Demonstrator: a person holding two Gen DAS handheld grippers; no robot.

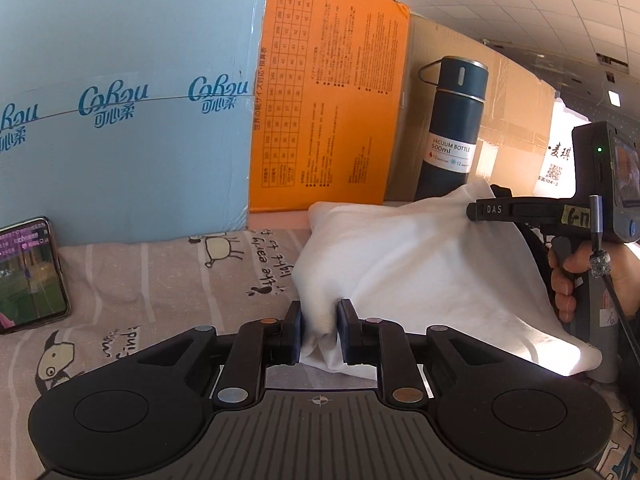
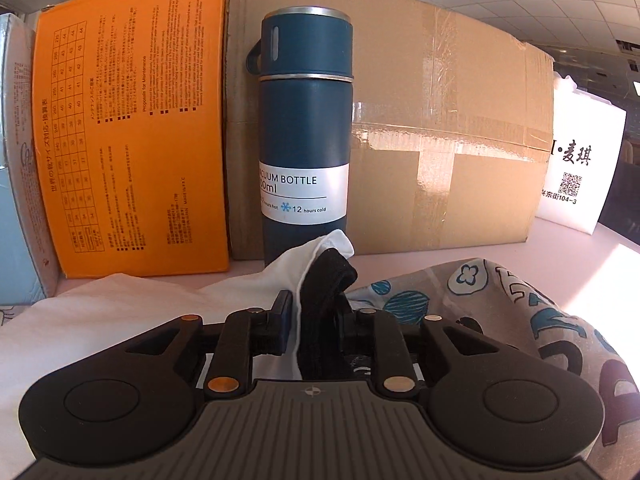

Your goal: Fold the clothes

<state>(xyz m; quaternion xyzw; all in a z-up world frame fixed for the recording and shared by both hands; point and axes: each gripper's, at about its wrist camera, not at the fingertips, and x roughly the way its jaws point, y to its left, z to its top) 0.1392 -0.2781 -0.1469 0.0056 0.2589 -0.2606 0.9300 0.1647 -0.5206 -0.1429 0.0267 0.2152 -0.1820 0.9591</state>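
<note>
A white garment hangs stretched between both grippers above a patterned grey bedsheet. My left gripper is shut on a bunched lower corner of it. In the left wrist view the right gripper pinches the cloth's upper right corner, a hand on its handle. In the right wrist view my right gripper is shut on the white garment together with its black trim, which sticks up between the fingers.
A dark blue vacuum bottle stands just behind the cloth. Behind it are a light blue box, an orange box, a brown carton and a white bag. A phone lies at the left.
</note>
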